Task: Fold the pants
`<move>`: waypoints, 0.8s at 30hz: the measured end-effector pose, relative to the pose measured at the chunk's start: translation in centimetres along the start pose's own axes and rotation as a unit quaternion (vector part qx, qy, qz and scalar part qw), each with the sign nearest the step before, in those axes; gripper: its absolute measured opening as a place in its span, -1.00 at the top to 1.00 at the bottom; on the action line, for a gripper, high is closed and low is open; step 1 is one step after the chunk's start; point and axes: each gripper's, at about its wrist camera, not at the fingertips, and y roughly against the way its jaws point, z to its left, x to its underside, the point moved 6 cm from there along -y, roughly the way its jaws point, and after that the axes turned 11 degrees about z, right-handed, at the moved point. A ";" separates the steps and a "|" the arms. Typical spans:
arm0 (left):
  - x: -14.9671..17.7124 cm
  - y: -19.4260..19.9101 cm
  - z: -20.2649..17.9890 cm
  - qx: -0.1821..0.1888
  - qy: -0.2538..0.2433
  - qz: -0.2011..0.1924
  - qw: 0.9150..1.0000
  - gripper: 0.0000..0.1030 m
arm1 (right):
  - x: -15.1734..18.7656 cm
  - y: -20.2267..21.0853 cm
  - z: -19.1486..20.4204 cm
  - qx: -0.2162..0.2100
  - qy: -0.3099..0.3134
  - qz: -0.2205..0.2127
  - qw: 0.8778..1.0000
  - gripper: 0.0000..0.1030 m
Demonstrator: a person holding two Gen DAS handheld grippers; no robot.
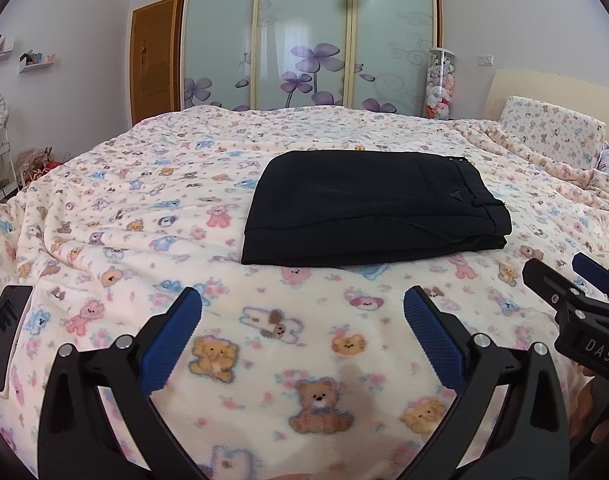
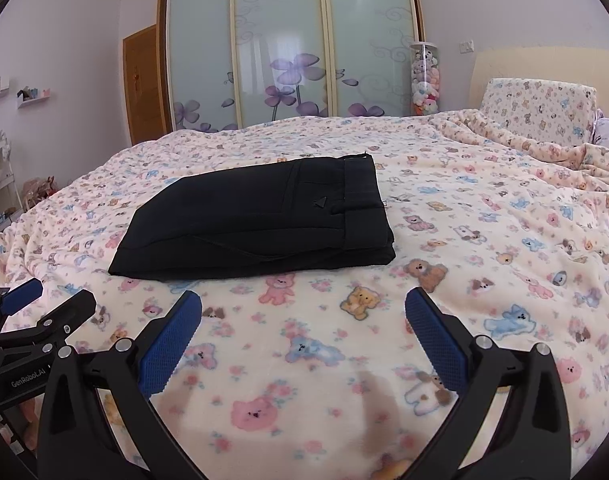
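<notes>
Black pants (image 1: 368, 208) lie folded in a flat rectangular stack on the bed, with the waistband at the right end; they also show in the right wrist view (image 2: 256, 220). My left gripper (image 1: 302, 300) is open and empty, held above the blanket just short of the pants' near edge. My right gripper (image 2: 303, 302) is open and empty too, near the stack's near right corner. The right gripper shows at the right edge of the left wrist view (image 1: 560, 276), and the left gripper at the left edge of the right wrist view (image 2: 50, 300).
The bed is covered by a cream blanket with a teddy-bear print (image 1: 144, 216). A pillow (image 2: 536, 108) lies at the right by the headboard. A dark phone (image 1: 6, 332) rests at the bed's left edge. A glass-door wardrobe (image 1: 308, 36) stands behind the bed.
</notes>
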 end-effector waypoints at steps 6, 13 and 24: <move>0.1 0.0 0.1 0.001 0.002 0.001 1.000 -0.97 | 0.0 0.0 -0.1 0.000 0.000 0.001 1.000 -0.97; 0.1 0.0 0.4 -0.002 0.010 0.001 1.000 -0.97 | 0.0 -0.1 -0.1 0.000 0.000 0.001 1.000 -0.97; 0.1 0.1 0.7 -0.008 0.019 0.002 1.000 -0.97 | -0.1 -0.1 -0.2 0.001 0.001 0.001 1.000 -0.97</move>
